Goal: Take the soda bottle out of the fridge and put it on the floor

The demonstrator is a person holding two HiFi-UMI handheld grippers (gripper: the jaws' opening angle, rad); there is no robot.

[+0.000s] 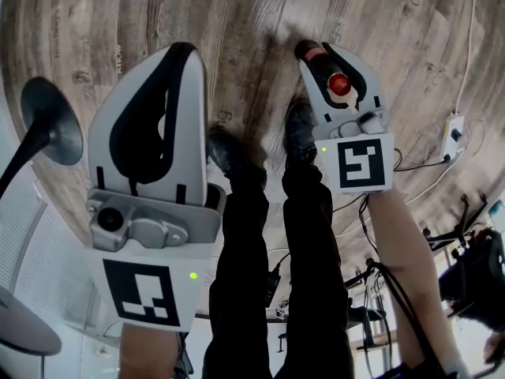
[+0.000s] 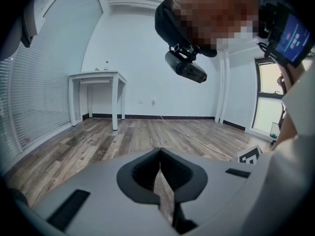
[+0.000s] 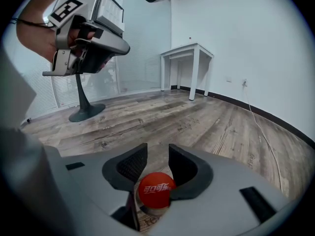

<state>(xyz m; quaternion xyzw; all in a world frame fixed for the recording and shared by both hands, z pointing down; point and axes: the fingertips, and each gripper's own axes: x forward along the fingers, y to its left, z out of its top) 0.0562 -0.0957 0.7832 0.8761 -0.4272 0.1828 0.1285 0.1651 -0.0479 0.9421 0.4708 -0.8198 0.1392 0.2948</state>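
Observation:
The soda bottle [image 1: 338, 84] with its red cap [image 3: 156, 190] stands upright on the wooden floor [image 1: 237, 30], its base near my feet. My right gripper [image 1: 325, 60] is lowered around it, one jaw on each side of the neck. In the right gripper view the jaws [image 3: 156, 151] stand apart and a thin gap shows beside the cap, so the pads do not press on it. My left gripper [image 1: 183, 54] is raised close to the head camera, shut and empty. Its jaws [image 2: 160, 154] meet in a closed line, and it also shows in the right gripper view [image 3: 88, 38].
The person's dark trouser legs and shoes [image 1: 237, 160] stand just left of the bottle. A black stand with a round base [image 3: 83, 113] is by the blinds. A white table [image 2: 96, 77] sits against the wall. A power strip [image 1: 454, 136] and cable lie at right.

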